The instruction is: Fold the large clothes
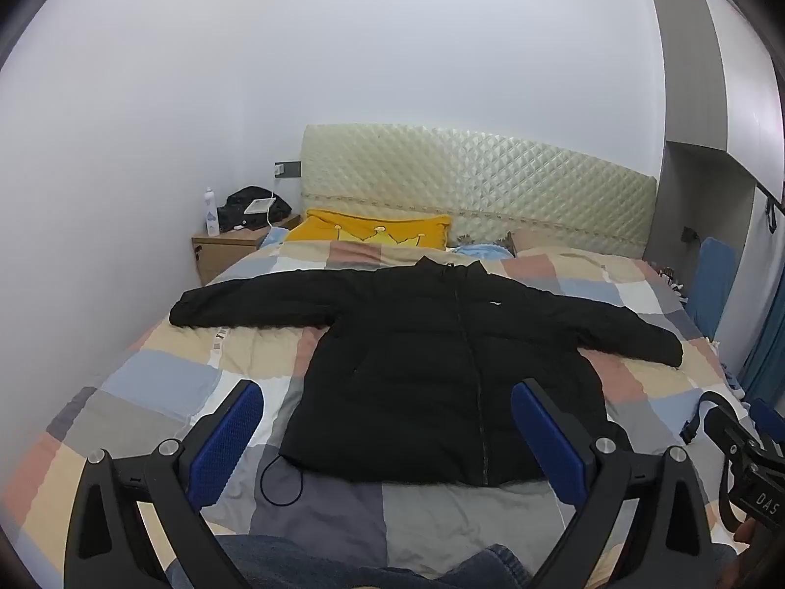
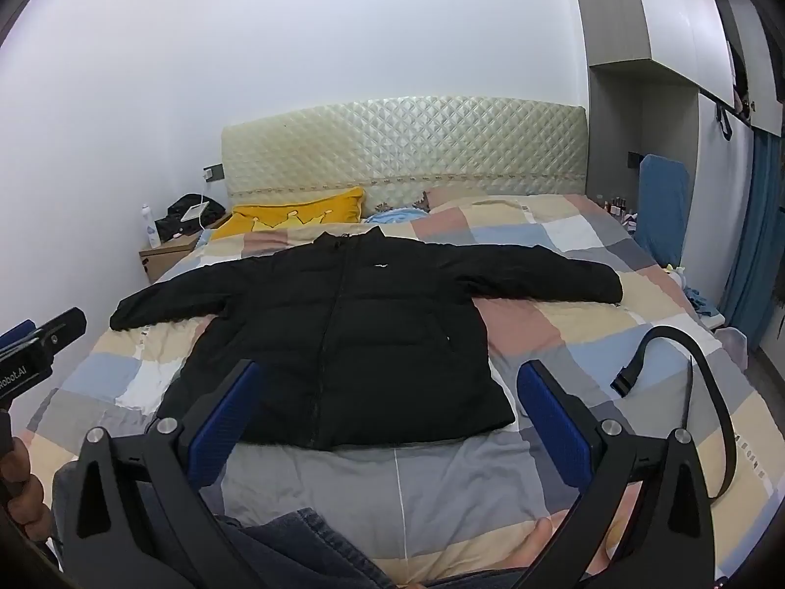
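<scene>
Black puffer jacket [image 1: 441, 368] flat on the bed [image 1: 162, 383], front up, zipped, sleeves spread. Left tongs [image 1: 387, 422] and right tongs [image 2: 387, 402] both wide, holding nothing, above the hem. Only right view shows black strap [image 2: 687, 368]; only left shows cord loop [image 1: 280, 481].

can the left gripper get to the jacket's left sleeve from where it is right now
Probably yes. The left gripper hangs open above the black jacket, and the left sleeve lies flat on the checked quilt with nothing over it.
</scene>
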Motion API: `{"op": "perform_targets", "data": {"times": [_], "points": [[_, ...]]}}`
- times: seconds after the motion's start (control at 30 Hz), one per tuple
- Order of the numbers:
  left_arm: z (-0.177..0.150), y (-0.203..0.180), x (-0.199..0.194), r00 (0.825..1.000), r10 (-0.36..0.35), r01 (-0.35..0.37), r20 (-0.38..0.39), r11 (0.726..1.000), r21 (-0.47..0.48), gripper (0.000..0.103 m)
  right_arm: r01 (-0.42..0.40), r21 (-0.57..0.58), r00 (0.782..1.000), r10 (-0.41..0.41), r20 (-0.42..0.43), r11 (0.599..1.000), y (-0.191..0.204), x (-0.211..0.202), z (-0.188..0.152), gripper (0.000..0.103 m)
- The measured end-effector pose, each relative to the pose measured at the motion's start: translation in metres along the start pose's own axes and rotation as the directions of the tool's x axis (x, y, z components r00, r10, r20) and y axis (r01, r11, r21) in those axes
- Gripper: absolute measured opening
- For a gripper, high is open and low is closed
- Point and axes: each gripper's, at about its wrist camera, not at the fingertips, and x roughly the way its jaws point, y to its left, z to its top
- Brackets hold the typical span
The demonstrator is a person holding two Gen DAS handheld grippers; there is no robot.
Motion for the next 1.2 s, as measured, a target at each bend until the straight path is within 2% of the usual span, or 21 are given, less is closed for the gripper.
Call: {"op": "perform_targets", "data": {"times": [0.37, 0.93, 1.03, 1.2], "points": [[-0.003, 0.0, 0.008, 1.0, -0.003, 0.003, -0.022, 1.0, 0.004, 0.102, 0.028, 0.008, 1.0, -0.028, -0.012, 1.0, -0.001, 0.003, -0.003, 0.103], [-0.004, -0.004, 0.011, 0.999, -0.008, 0.009, -0.037, 1.0, 0.014, 0.102, 0.031, -0.008, 0.999, -0.031, -0.019, 0.999, -0.004, 0.007, -0.011, 0.103], [-0.005, -0.002, 0.013, 0.998, -0.033, 0.034, -0.051, 0.999, 0.013, 0.102, 0.026, -0.006, 1.0, -0.026, -0.017, 1.0, -0.004, 0.007, -0.011, 0.103], [-0.006, 0.0, 0.014, 0.999, -0.019, 0.02, -0.049, 1.0, 0.018, 0.102, 0.022, -0.006, 1.0, -0.022, -0.013, 1.0, -0.003, 0.008, -0.012, 0.103]]}}
